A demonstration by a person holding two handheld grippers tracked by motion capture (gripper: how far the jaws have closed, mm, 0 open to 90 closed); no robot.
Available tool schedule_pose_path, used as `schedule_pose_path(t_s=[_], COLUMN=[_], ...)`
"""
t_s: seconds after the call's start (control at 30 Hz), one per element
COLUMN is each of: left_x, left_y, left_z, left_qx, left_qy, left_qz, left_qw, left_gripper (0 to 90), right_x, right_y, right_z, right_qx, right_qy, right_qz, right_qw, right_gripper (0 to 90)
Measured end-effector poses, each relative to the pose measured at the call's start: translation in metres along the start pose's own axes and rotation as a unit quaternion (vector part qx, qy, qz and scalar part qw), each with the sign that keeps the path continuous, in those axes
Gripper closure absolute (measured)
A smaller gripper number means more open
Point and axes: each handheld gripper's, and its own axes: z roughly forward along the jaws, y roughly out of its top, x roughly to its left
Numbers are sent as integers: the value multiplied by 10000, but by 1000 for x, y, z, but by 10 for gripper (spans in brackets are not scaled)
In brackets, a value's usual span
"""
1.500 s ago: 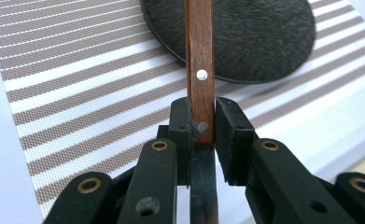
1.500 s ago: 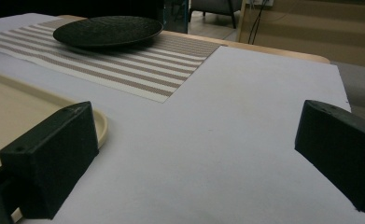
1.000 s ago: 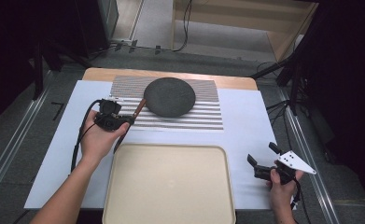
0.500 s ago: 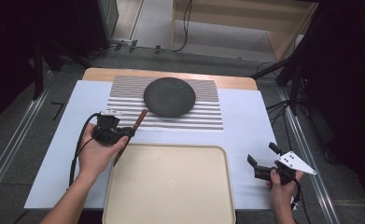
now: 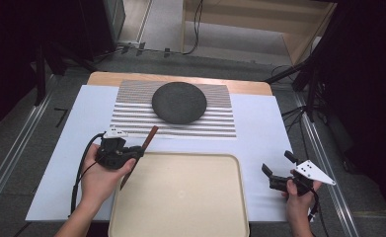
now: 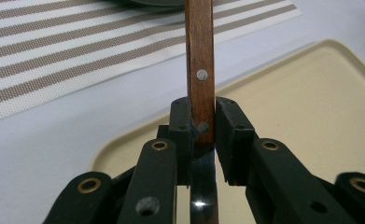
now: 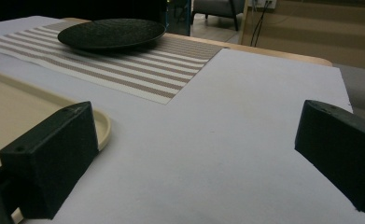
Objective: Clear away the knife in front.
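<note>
On the white-covered worktop (image 5: pixel 259 128) lie a beige rectangular plastic tray (image 5: pixel 180 197), a striped woven placemat (image 5: pixel 220 123) and a dark round plate (image 5: pixel 179 102). The left gripper (image 5: pixel 131 154), jaws clamped on a wooden-handled knife (image 6: pixel 200 70), hovers at the tray's near-left corner; lowering it flat seems next. The right gripper (image 5: pixel 274 170) rests with jaws wide apart, empty.

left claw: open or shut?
Shut. The left claw has its jaws pressed against both sides of the brown wooden knife handle over the beige tray.
</note>
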Motion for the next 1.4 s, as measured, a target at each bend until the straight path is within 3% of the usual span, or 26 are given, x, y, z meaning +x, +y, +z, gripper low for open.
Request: schedule_pose_path(t_s=[0.23,0.37,0.9,1.0,1.4], left_x=[-10,-14,-19,-17,-15], left_y=[-17,-25,-64,-68,-85], left_z=[-2,-3,2,4,6], left_qx=[29,66,254,309,463], left_qy=[-147,-359,-253,-153,-151], left_qz=[9,-54,-145,-150,-355], left_qw=[9999,9993,9993,9993,9982], left_gripper=[770,770,769,769,768], right_x=[0,0,1,1,0], right_y=[0,0,0,0,0], right_z=[0,0,1,2,1], right_qx=[18,17,57,79,71], right_qy=[-5,-10,-28,-34,-48], right_qz=[-18,-19,-30,-36,-23], right_qw=[10000,10000,10000,10000,10000], right_gripper=[0,0,0,0,0])
